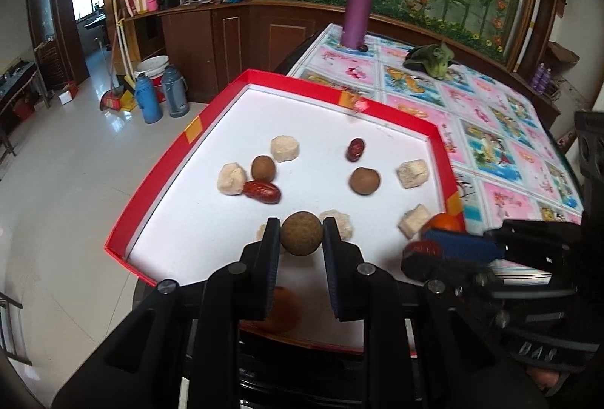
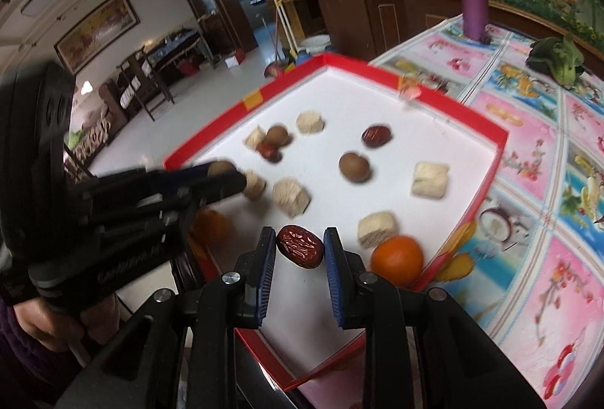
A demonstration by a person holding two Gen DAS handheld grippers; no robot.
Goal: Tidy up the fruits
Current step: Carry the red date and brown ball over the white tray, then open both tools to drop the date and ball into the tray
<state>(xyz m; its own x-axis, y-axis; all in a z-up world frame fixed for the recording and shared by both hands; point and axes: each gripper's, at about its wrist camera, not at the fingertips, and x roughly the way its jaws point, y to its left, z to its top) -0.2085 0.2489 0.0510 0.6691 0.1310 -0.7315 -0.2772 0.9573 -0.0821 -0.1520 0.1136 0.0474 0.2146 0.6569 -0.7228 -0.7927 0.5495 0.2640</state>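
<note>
A red-rimmed white tray (image 1: pixel 196 129) (image 2: pixel 487 129) holds brown longans, red dates, pale cake pieces and an orange (image 2: pixel 397 260). My left gripper (image 1: pixel 301 233) is shut on a brown longan (image 1: pixel 301 233) just above the tray's near side. My right gripper (image 2: pixel 300 246) is shut on a red date (image 2: pixel 300 246) above the tray's near edge, left of the orange. In the left wrist view the right gripper (image 1: pixel 434 250) shows at the tray's right corner with the date (image 1: pixel 422 250). In the right wrist view the left gripper (image 2: pixel 222 178) enters from the left with the longan (image 2: pixel 221 167).
Loose in the tray are two longans (image 1: pixel 364 181) (image 1: pixel 264 168), two dates (image 1: pixel 356 149) (image 1: pixel 263 191) and several cake pieces (image 1: pixel 412 173). On the patterned tablecloth (image 1: pixel 490 129) stand a purple flask (image 1: pixel 358 5) and a leafy vegetable (image 1: pixel 434 59). The floor drops off to the left.
</note>
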